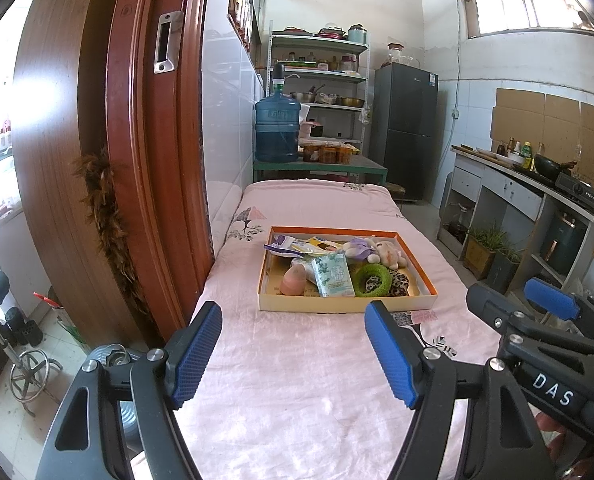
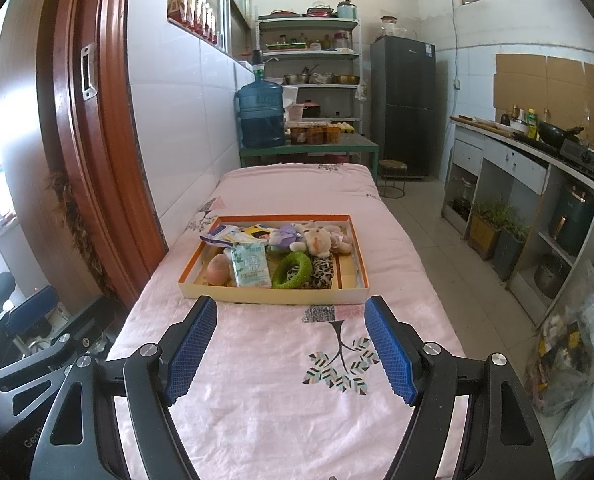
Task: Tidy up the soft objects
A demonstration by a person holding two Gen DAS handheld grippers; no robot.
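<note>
Already, both my tongs hang spread and empty above the pink bedsheet (image 2: pixel 281 420): left gripper (image 1: pixel 293 354), right gripper (image 2: pixel 291 348). Every soft thing lies in the shallow orange-rimmed cardboard tray (image 2: pixel 361 256), left to right: peach egg-shaped sponge (image 2: pixel 217 269), green tissue packet (image 2: pixel 251 266), green fuzzy ring (image 2: pixel 293 270), leopard scrunchie (image 2: pixel 322 269), plush toys (image 2: pixel 313 240) behind. Sorted already or awaiting sorting, I can't judge. Only my right view shows the tray's bare right end.
</note>
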